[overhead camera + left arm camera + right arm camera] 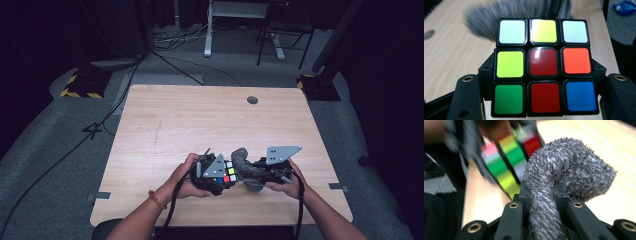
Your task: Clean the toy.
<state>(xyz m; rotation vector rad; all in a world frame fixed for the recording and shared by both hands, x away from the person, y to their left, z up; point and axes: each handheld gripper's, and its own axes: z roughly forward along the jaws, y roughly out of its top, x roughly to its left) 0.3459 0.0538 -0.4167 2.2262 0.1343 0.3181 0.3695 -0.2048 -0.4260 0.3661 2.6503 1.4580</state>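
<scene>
We are holding a black-framed puzzle cube with coloured square stickers (544, 67) in the left gripper (216, 172), whose jaws are pinching it from both sides, low over the near middle of the pale wooden table (200, 115). In the right gripper (544, 205) the jaws are pressing together on a fuzzy grey chenille cloth (571, 170), its bunched head touching the cube's side, as if we are wiping it.

We are judging the main risk to be the cube slipping or twisting in the left jaws, since the cloth is pushing sideways against it and the grip covers just the lower layers. A layer could also be turning under that pressure. The cloth is gripped along a narrow strip only, so dragging hard could be pulling it free and dropping it onto the table.
</scene>
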